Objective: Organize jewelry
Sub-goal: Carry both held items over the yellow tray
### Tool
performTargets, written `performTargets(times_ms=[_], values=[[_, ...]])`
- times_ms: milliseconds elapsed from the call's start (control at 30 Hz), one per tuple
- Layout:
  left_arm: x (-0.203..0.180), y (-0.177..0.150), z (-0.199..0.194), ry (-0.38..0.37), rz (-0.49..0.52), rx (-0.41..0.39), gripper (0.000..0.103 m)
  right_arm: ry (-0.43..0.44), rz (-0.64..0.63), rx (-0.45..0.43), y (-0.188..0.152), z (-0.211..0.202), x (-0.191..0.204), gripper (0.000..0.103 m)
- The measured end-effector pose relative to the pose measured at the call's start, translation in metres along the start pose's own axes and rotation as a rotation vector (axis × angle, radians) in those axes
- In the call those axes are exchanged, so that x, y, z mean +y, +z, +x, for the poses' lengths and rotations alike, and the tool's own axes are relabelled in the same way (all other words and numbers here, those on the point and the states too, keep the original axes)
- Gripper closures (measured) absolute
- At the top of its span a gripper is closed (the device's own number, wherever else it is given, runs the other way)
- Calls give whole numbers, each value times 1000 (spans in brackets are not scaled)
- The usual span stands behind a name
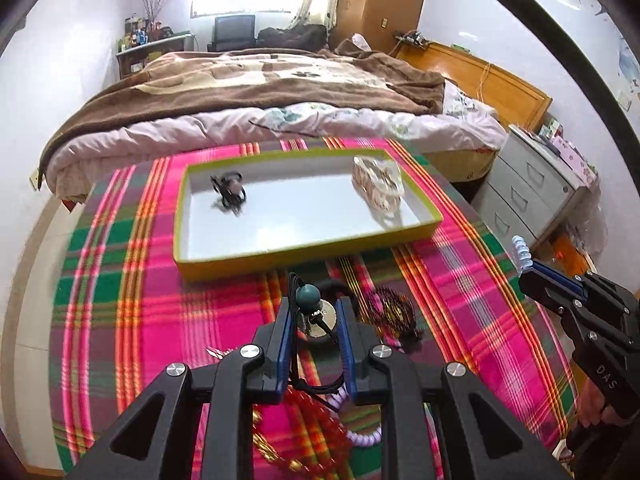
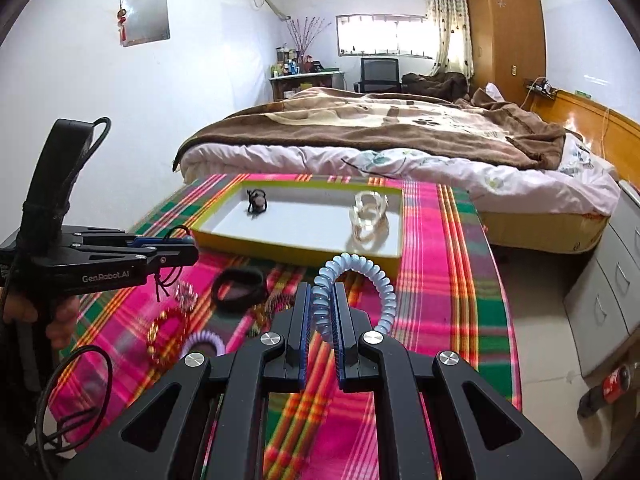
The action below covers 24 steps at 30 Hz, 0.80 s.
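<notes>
The left gripper points forward and downward, its two blue-padded fingers nearly together, pinching thin black cords between them. In the right wrist view it reaches in level from the left edge, and bare fingers of the person's left hand wrap its black handle.

The right gripper also tilts downward, less steeply, with its blue pads pressed tight on a pale blue coil that arches up past the tips. In the left wrist view it enters from the right, and the person's right hand grips the handle near the lower right corner.
</notes>
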State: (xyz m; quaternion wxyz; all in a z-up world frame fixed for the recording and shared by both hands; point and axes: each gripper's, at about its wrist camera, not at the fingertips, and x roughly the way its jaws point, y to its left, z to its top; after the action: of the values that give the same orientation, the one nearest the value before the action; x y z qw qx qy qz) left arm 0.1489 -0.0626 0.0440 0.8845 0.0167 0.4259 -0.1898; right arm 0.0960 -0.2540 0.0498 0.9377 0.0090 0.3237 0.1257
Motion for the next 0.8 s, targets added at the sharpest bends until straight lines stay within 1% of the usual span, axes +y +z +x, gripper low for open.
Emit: performTargets(times_ms=[133, 300, 467, 800], values=[[9, 17, -2, 11, -8, -18, 82, 8, -13, -1, 20, 15, 1, 93], [23, 38, 6, 25, -27, -26, 82, 16, -34, 13, 45, 46, 2, 93], [39, 53, 29, 32, -57, -6, 82, 25, -56, 48, 67, 88, 5, 93], [64, 68, 86, 26, -103, 52, 82, 29, -79, 149, 86, 163, 13, 93]])
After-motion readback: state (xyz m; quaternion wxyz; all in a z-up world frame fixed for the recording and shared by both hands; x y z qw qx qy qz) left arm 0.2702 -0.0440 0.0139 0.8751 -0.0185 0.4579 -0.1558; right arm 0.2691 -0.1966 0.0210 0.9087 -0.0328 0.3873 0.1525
